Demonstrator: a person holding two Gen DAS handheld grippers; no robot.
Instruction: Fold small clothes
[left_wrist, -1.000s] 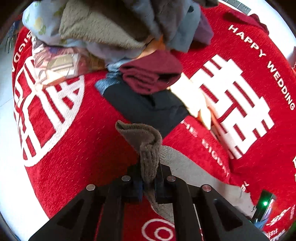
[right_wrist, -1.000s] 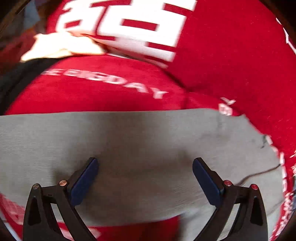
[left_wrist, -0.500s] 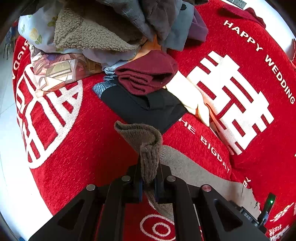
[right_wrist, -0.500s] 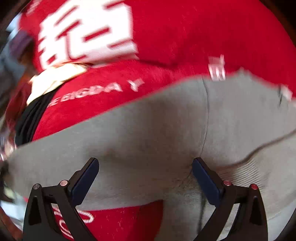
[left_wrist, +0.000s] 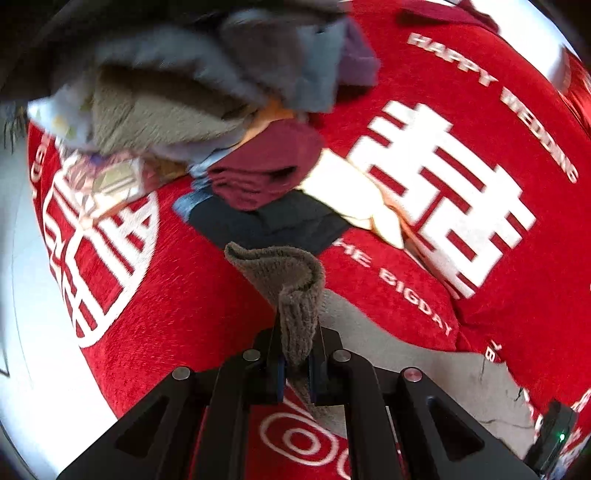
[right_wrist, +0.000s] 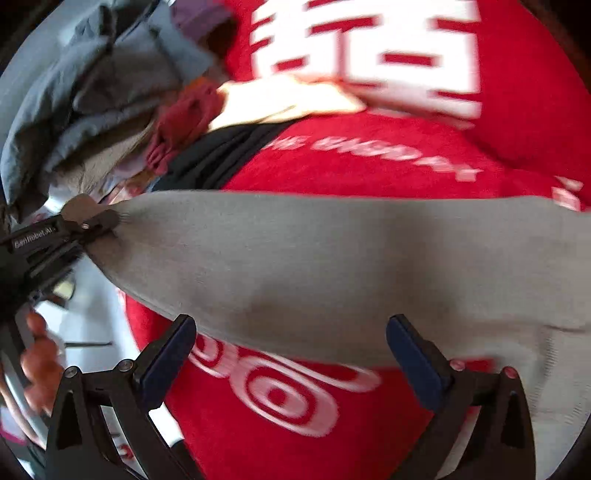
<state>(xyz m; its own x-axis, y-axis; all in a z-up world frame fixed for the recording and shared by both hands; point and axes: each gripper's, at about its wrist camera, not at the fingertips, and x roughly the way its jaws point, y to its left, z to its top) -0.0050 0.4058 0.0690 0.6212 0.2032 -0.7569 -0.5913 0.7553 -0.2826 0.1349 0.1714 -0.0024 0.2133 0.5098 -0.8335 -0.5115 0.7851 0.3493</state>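
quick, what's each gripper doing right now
Left gripper: shut on the grey garment, pinching its ribbed edge.
Right gripper: open, holding nothing, over the garment.

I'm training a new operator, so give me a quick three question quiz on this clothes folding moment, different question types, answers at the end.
1. True or false: the left gripper is shut on the grey garment.
2. The right gripper is: A) wide open, B) shut on cloth, C) out of view.
3. Fill in: the maroon cloth lies on a ____ garment.

Key: 1 true; 2 A; 3 black.
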